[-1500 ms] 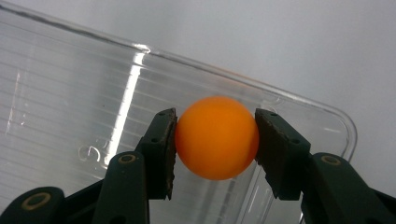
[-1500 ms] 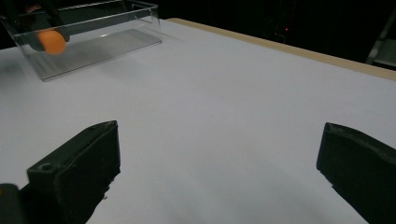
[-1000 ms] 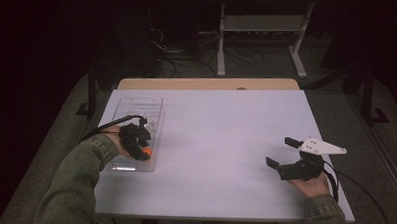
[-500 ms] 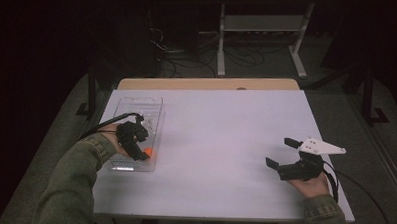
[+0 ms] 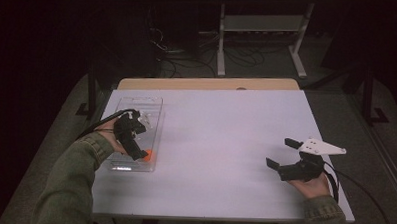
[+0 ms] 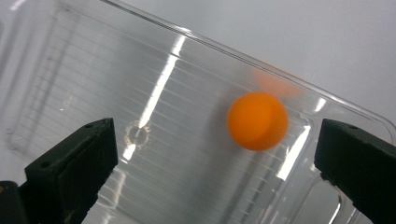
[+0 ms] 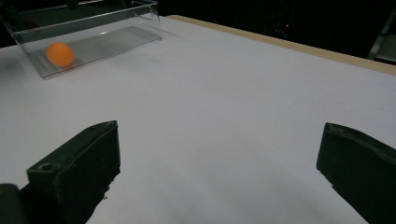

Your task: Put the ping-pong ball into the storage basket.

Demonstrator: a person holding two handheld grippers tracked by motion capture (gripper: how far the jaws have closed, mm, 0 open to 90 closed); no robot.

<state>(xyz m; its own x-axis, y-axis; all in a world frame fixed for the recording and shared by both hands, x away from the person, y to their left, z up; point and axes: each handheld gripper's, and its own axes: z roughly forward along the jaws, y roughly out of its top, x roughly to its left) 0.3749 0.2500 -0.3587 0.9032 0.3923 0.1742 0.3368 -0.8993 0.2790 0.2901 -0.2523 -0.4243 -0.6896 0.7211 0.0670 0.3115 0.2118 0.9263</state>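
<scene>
An orange ball (image 6: 257, 120) lies loose on the floor of a clear plastic tray (image 6: 140, 84), near the tray's near right corner (image 5: 150, 154). My left gripper (image 5: 136, 151) hangs over that end of the tray (image 5: 136, 107), pointing down; its jaws have just been opening and stand wide, the ball below and between them without touching either pad. My right gripper (image 5: 283, 154) rests open on the white table (image 5: 225, 138) at the right, nothing between its fingers. From there the ball (image 7: 60, 54) shows inside the tray (image 7: 107, 28) far off.
The tray sits at the table's left side. A tan strip (image 5: 207, 84) runs along the table's far edge. Beyond it, in the dark, stand a metal shelf frame (image 5: 259, 29) and cables on the floor.
The left gripper's jaws have spread and let go of the orange ball, which now lies in the tray. The right gripper has not moved.
</scene>
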